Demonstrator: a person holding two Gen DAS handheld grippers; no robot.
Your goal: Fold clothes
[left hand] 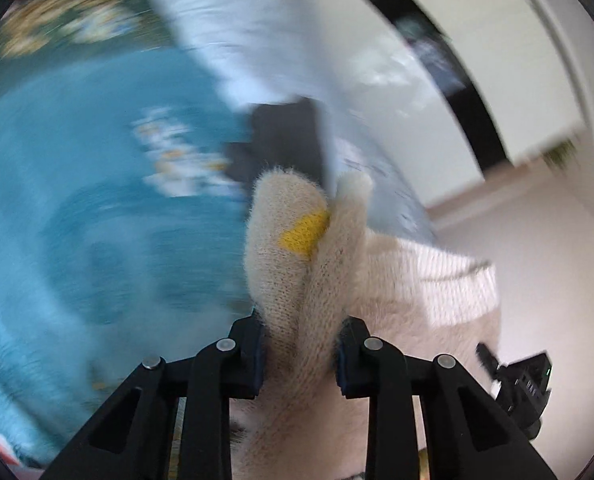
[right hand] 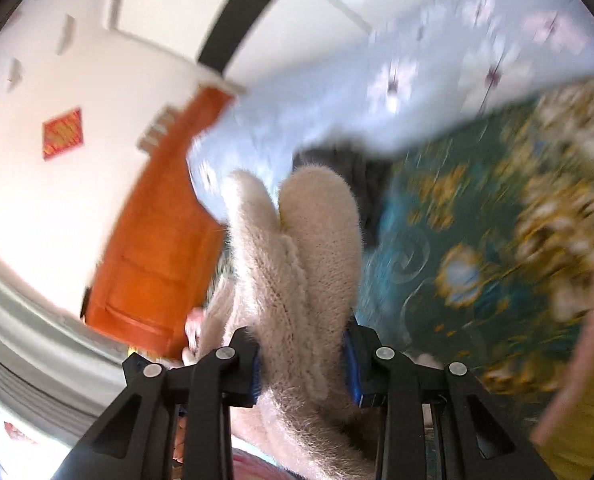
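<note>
A cream fuzzy knitted sweater (left hand: 297, 264) with a yellow patch (left hand: 305, 232) and a white ribbed edge (left hand: 453, 280) is bunched between the fingers of my left gripper (left hand: 299, 354), which is shut on it. The same cream sweater (right hand: 297, 264) fills the jaws of my right gripper (right hand: 307, 364), which is also shut on a fold of it. Both grippers hold the sweater lifted above the bed. Both views are motion-blurred.
A teal floral bedspread (right hand: 477, 248) and a teal blanket (left hand: 97, 200) lie below. A pale blue pillow (left hand: 249, 40) and a dark garment (left hand: 285, 136) lie beyond. An orange wooden headboard (right hand: 157, 248) stands at left. The other gripper's body (left hand: 525, 384) shows at lower right.
</note>
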